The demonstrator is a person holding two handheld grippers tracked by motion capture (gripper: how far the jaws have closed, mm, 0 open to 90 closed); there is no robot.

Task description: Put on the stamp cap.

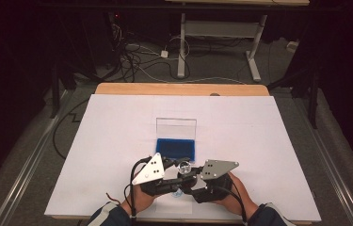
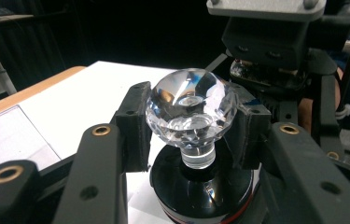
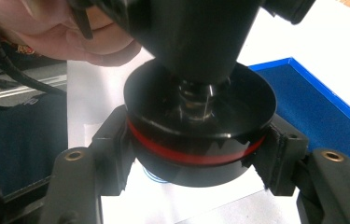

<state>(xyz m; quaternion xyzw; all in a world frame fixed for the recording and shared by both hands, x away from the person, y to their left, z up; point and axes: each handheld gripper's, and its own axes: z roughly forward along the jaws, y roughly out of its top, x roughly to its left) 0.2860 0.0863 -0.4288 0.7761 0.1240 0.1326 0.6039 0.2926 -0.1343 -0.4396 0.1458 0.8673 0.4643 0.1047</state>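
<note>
A clear faceted crystal (image 2: 191, 109) with a short stem stands in a round black base (image 2: 200, 193) that has a red band. My left gripper (image 2: 191, 128) is shut on the crystal's sides. My right gripper (image 3: 200, 156) is shut on the black base (image 3: 200, 135) at the red band. In the high view both grippers meet near the table's front edge: the left gripper (image 1: 176, 178), the right gripper (image 1: 189, 181), and the crystal (image 1: 183, 166) between them.
A blue-lined case (image 1: 176, 149) with its clear lid (image 1: 176, 127) standing upright lies just beyond the grippers on the white table sheet (image 1: 117, 127). The case's blue edge (image 3: 317, 107) is close to the base. A hand (image 3: 70, 32) holds the left gripper.
</note>
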